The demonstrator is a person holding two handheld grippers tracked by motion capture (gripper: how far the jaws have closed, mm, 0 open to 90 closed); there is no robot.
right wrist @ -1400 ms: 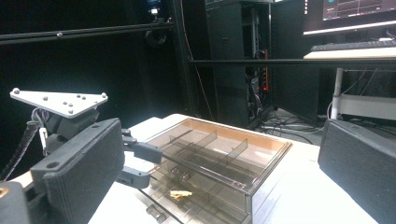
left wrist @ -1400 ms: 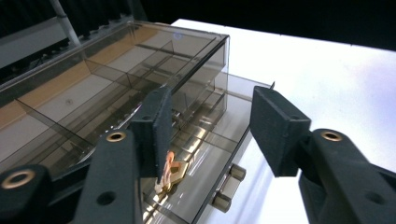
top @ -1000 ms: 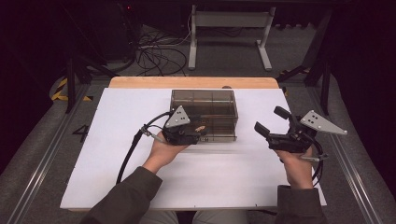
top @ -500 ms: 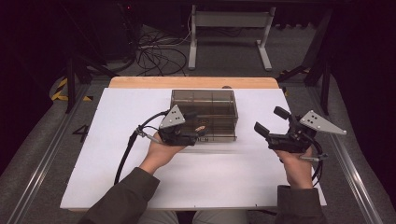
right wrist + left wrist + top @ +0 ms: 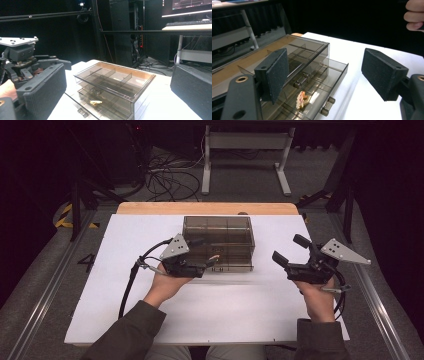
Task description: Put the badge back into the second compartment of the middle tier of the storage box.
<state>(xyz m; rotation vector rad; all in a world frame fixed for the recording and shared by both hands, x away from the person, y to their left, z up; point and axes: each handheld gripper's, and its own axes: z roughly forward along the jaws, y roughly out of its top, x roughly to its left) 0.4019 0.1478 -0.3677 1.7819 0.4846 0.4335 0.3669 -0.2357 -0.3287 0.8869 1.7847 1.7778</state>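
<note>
A smoky clear drawer box (image 5: 218,242) stands on the white table (image 5: 120,245), a little beyond the middle. The left gripper (image 5: 206,254) lies at the box's near left corner, carried by the person's left hand (image 5: 164,287); its jaws have just been opening and stand apart over the pulled-out lower drawer (image 5: 235,265), with a small orange-pink piece (image 5: 215,257) just beside their tips. The right gripper (image 5: 290,251) hovers well to the right of the box, jaws wide and empty. Cables (image 5: 167,177) lie on the floor beyond the table's far edge.
</note>
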